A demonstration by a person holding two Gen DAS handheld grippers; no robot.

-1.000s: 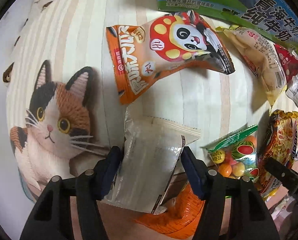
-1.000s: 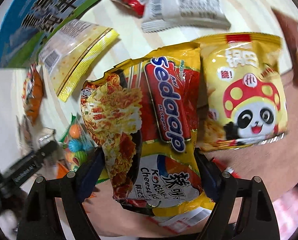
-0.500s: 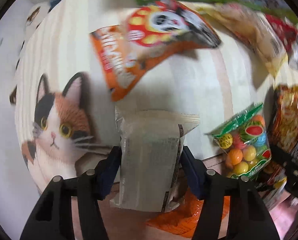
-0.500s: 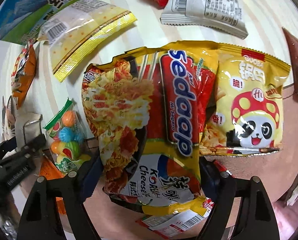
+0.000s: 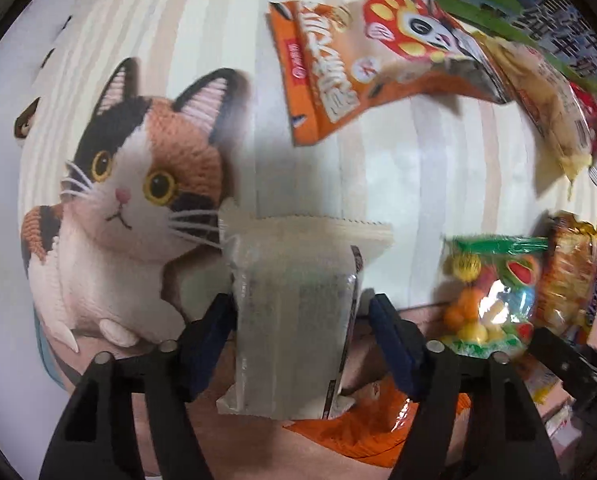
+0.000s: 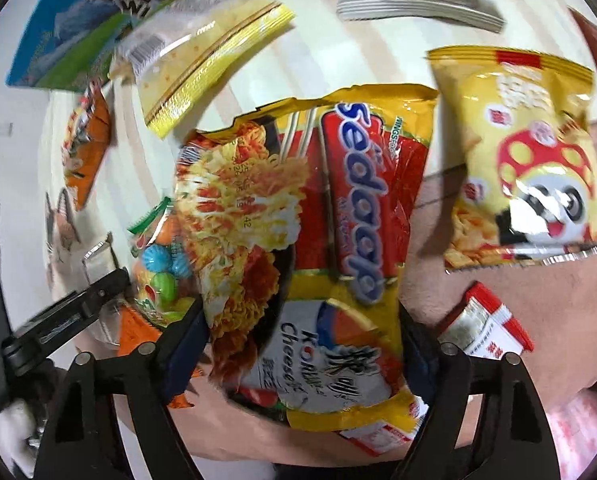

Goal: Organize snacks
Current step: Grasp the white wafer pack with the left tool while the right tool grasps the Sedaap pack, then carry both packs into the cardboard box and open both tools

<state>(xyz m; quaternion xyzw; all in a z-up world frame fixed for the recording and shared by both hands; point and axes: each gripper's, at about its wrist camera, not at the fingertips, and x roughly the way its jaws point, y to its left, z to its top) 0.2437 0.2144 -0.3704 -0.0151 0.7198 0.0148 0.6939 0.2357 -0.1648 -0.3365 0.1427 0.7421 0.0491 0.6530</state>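
Two grippers work a striped cat-print mat (image 5: 146, 40) strewn with snacks. The left gripper (image 5: 300, 312) pinches a pale silver pouch (image 5: 294, 308) by its sides, near the mat's near edge; the right gripper (image 6: 302, 332) clamps a yellow Sedaap noodle packet (image 6: 310, 220) across its lower half. Both packs look light, crinkly and slippery, the noodles likely brittle; a mid-body hold seems safest.

1. The yellow panda snack bag (image 6: 526, 164) now lies apart from the Sedaap noodle packet (image 6: 318, 248), off to its right, no longer tucked against it.
2. The fruit candy bag (image 6: 158, 264) now sits partly behind the noodle packet's left edge.
3. The silver packet (image 5: 294, 312) hangs straighter between the left gripper (image 5: 302, 336) fingers.
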